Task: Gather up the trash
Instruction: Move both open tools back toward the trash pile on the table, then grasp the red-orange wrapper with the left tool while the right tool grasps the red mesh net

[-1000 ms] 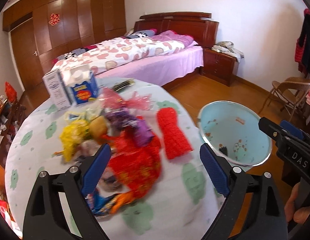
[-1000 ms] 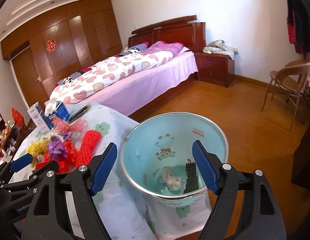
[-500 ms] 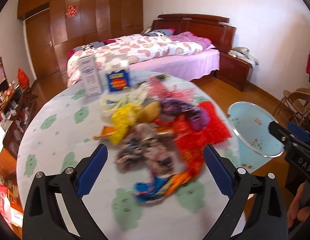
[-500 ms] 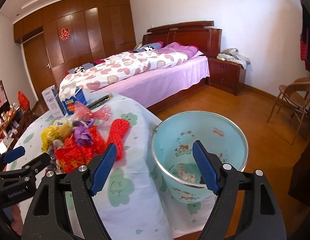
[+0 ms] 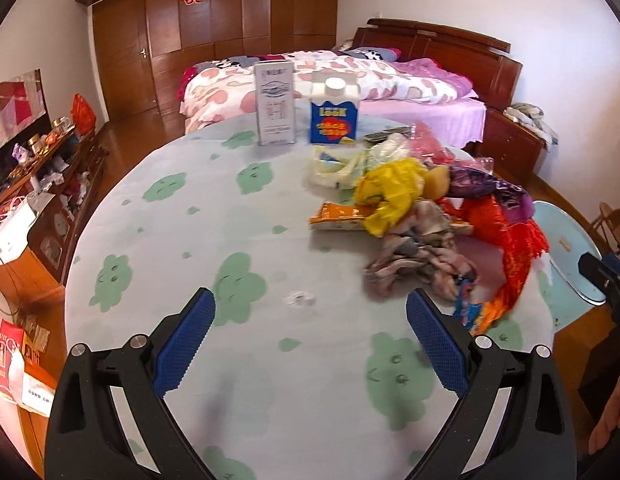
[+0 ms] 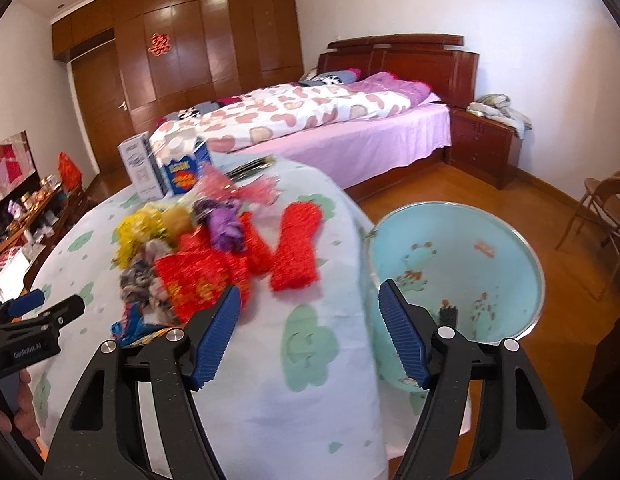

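A: How far along is the collecting?

B: Barely begun, I'd judge. The round pale-blue plastic bin with a metal rim (image 6: 456,276), just ahead and to the right of the right tool (image 6: 308,326), holds only a small dark scrap and perhaps some specks at its bottom. The heap of crumpled wrappers and bags (image 5: 422,216) lies on the desk (image 5: 190,220), ahead and to the right of the left tool (image 5: 308,334).

A: What's in the heap?

B: A yellow crinkled bag (image 5: 394,188), a purple foil wrapper (image 6: 224,226), a red mesh sleeve (image 6: 296,252), an orange snack packet (image 5: 338,216), and more. Beyond it stand a blue-and-white carton with a white cap (image 5: 334,110) and a white upright box (image 5: 275,104); whether those count as trash I can't tell.

A: And the tools?

B: Both have their blue pads spread wide apart, holding nothing.

A: What changed over the last second?

B: The left tool has swung away to the left: the heap, earlier straight between its pads, now sits off to its right, with bare cloth ahead. The right tool has turned from the bin toward the desk, so the bin has slid to its right.
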### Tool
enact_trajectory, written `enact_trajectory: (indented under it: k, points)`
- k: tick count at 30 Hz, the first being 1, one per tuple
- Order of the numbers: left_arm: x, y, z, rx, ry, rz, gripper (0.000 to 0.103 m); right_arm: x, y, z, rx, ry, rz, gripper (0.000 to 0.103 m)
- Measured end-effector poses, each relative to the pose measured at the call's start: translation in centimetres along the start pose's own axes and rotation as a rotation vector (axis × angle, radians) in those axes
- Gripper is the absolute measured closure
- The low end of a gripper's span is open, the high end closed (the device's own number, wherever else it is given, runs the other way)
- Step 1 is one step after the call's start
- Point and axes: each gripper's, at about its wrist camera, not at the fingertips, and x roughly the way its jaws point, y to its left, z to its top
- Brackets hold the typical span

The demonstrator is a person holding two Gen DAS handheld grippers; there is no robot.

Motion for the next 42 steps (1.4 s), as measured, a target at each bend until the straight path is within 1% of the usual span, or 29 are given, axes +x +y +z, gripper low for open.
enact_trajectory:
  k: [6,8,9,11,14,17,20,21,22,26,27,28,29,31,32,33,34,37,39,42]
  points:
    - [-0.1,1.1,-0.2,-0.020,-0.005,-0.003,0.009,1.2,2.3,-0.8,-0.025,0.048,0.064,0.033]
    - [-0.2,1.0,-0.3,-0.016,-0.007,-0.007,0.009,1.5,2.6,-0.8,-0.033,0.049,0.063,0.037]
    - [-0.3,0.9,-0.4,-0.010,-0.009,-0.014,0.009,1.5,2.3,-0.7,-0.030,0.040,0.049,0.037]
    - [-0.5,0.5,-0.5,0.008,-0.017,-0.036,0.009,1.8,1.8,-0.4,-0.008,0.037,0.039,0.038]
    - [-0.9,-0.8,-0.6,0.052,-0.033,-0.100,0.013,1.9,0.3,-0.1,0.027,0.036,0.020,0.043]
    - [-0.9,-2.8,-0.8,0.120,-0.038,-0.171,0.017,1.8,-0.9,0.4,0.037,0.044,0.011,0.046]
    - [0.0,-5.2,-1.2,0.163,0.005,-0.241,0.020,0.9,-1.6,0.7,0.030,0.033,-0.007,0.046]
    - [0.2,-5.8,-1.3,0.170,0.018,-0.255,0.023,0.7,-1.8,0.8,0.029,0.031,-0.009,0.046]
    - [0.6,-6.5,-1.4,0.183,0.033,-0.270,0.024,0.4,-2.0,0.8,0.030,0.027,-0.012,0.046]
    - [2.3,-9.0,-1.9,0.230,0.081,-0.258,0.026,-0.1,-2.5,0.9,0.038,0.018,-0.015,0.046]
    - [2.7,-9.4,-2.0,0.235,0.090,-0.253,0.034,-0.1,-2.6,0.9,0.038,0.018,-0.015,0.046]
    - [3.0,-9.7,-2.1,0.243,0.102,-0.245,0.043,-0.1,-2.6,0.9,0.038,0.019,-0.013,0.046]
    - [3.3,-9.9,-2.3,0.246,0.115,-0.246,0.046,-0.1,-2.6,0.9,0.039,0.020,-0.013,0.046]
    - [3.3,-9.6,-2.3,0.239,0.111,-0.263,0.057,0.0,-2.6,0.9,0.042,0.024,-0.012,0.046]
    - [3.2,-9.6,-2.3,0.245,0.105,-0.267,0.059,0.1,-2.5,0.8,0.043,0.026,-0.011,0.046]
    - [3.0,-9.4,-2.3,0.248,0.097,-0.265,0.065,0.2,-2.6,0.8,0.043,0.028,-0.011,0.046]
    - [2.7,-9.2,-2.3,0.251,0.084,-0.269,0.069,0.3,-2.7,0.8,0.046,0.032,-0.011,0.046]
    - [1.8,-8.2,-2.1,0.255,0.064,-0.303,0.073,0.6,-2.7,0.9,0.050,0.033,-0.012,0.046]
    - [0.4,-7.3,-2.2,0.269,0.041,-0.325,0.075,0.8,-2.8,1.0,0.051,0.033,-0.012,0.046]
    - [-1.6,-5.8,-2.0,0.263,0.014,-0.374,0.075,1.4,-2.9,1.6,0.054,0.028,-0.003,0.046]
